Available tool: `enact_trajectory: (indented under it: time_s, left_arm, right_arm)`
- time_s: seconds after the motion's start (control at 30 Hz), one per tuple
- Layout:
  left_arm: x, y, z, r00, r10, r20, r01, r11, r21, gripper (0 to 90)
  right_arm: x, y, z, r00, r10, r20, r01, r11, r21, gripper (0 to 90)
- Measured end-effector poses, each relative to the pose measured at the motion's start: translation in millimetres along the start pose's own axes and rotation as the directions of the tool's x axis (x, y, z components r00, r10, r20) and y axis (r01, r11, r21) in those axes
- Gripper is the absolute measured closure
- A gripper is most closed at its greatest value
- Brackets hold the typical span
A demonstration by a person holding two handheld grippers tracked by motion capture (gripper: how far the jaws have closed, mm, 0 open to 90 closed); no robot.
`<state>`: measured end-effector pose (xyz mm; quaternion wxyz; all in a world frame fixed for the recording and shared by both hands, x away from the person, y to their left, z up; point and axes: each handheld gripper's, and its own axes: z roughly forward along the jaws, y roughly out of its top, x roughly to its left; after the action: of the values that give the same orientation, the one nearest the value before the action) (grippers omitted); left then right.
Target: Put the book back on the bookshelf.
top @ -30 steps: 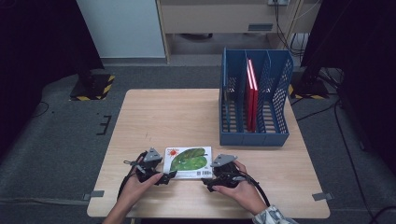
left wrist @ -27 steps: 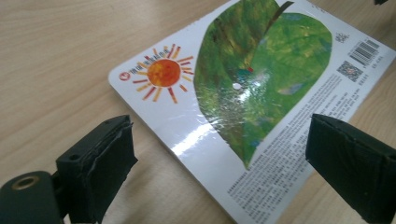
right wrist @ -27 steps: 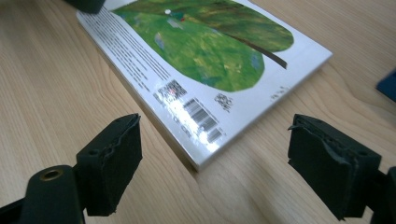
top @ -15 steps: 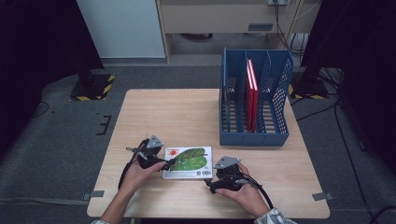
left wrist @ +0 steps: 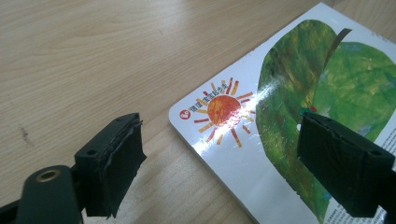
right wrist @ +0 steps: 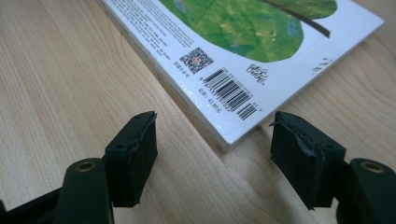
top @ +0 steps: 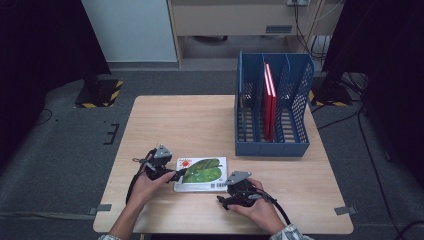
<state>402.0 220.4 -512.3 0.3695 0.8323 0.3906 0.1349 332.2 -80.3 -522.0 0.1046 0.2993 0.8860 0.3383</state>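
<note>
A picture book [top: 200,174] lies flat near the table's front edge, its white cover showing a green leaf and an orange sun [left wrist: 224,109]. My left gripper [top: 176,175] is at the book's left edge. It is open, its jaws [left wrist: 224,172] have just been closing, and the edge lies between them untouched, one jaw over the cover. My right gripper [top: 226,194] is at the near right corner by the barcode [right wrist: 229,91]. It is also open, its jaws [right wrist: 217,161] have just been closing, and the corner sits between the tips, clear of both pads.
A blue file rack [top: 270,145] stands at the table's right back, with red books [top: 269,100] upright in a middle slot. Bare wood of the table [top: 190,120] stretches behind and to the left of the book. Dark floor surrounds the table.
My left gripper has shifted a little away from the person along the book's left edge. Both pairs of jaws stand narrower. The book and the right hand have stayed put.
</note>
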Motion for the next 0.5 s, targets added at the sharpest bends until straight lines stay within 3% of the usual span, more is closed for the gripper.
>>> enact_trajectory:
  time_s: [0.2,0.5]
  left_arm:
    - [4.3,-1.3,-1.3,0.9999,-0.005,0.009,0.005,1.0000,0.006,18.7]
    - [11.8,2.4,13.8,0.9994,-0.010,0.034,0.008,0.9988,0.047,25.2]
  right_arm:
    - [2.1,-0.6,1.8,0.9998,-0.014,0.014,0.014,1.000,0.010,33.2]
    - [2.3,-0.4,1.5,0.9999,-0.014,0.009,0.014,1.000,0.007,38.3]
